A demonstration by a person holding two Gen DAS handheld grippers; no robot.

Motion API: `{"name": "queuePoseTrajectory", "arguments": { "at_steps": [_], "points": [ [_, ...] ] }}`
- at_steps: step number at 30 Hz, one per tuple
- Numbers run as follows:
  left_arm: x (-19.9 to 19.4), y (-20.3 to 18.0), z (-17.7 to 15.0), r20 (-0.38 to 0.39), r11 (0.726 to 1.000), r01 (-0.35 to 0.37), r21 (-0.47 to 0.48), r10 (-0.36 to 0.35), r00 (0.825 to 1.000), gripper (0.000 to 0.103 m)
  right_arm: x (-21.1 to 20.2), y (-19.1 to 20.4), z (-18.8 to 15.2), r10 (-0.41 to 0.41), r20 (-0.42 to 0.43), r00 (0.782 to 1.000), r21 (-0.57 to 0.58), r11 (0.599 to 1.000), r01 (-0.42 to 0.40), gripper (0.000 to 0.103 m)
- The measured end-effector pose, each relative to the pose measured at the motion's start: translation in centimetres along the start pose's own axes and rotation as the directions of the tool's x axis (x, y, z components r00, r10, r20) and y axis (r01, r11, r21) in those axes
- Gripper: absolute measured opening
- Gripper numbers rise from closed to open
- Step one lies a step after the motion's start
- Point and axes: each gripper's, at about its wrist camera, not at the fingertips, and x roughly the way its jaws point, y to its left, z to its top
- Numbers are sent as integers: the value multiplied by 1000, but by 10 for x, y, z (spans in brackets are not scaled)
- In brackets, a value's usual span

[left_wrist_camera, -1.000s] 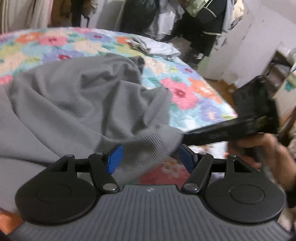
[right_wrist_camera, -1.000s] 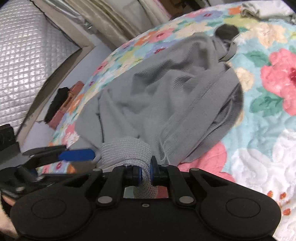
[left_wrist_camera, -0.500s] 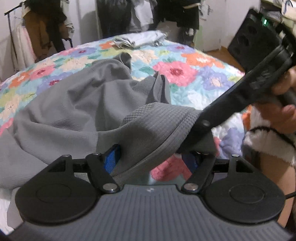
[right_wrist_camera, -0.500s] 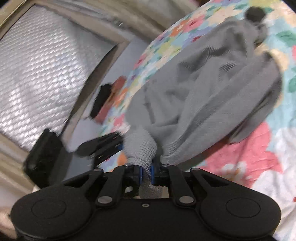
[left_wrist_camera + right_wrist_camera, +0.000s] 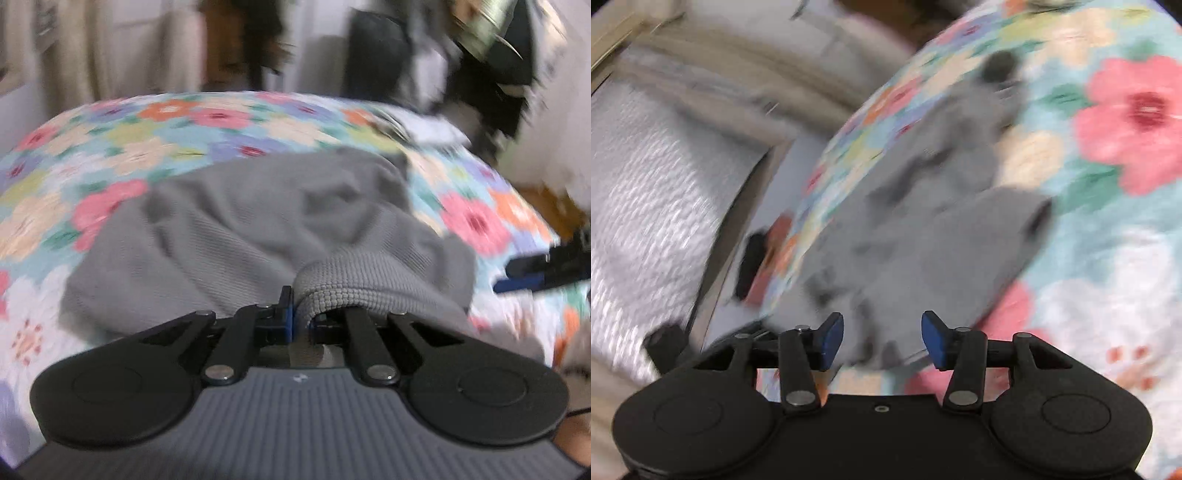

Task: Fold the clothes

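We list: left tongs clamped on grey sweater cuff; right tongs wide apart, empty, over floral bed.

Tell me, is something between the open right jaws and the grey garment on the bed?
Nothing visible does. The right gripper hangs open just above the grey garment, which lies on the floral bedspread; only air separates them.
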Motion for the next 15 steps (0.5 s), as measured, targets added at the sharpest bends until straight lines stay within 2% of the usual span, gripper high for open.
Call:
{"name": "queuePoseTrajectory", "arguments": {
  "at_steps": [4,8,11,15],
  "points": [
    [0,12,2,6,999,-5,-47,6,1000,7,6,-26,5,-40,22,999,183,982,35,60],
    [0,21,3,11,996,-9,-84,9,1000,7,25,-41,8,-64,13,998,291,955,57,65],
    [0,21,3,15,996,-8,-90,9,1000,7,38,-64,22,-75,-12,997,409,910,74,66],
    [0,23,1,9,995,-12,-98,13,1000,7,40,-80,35,-51,23,998,453,891,35,66]
  ]
}}
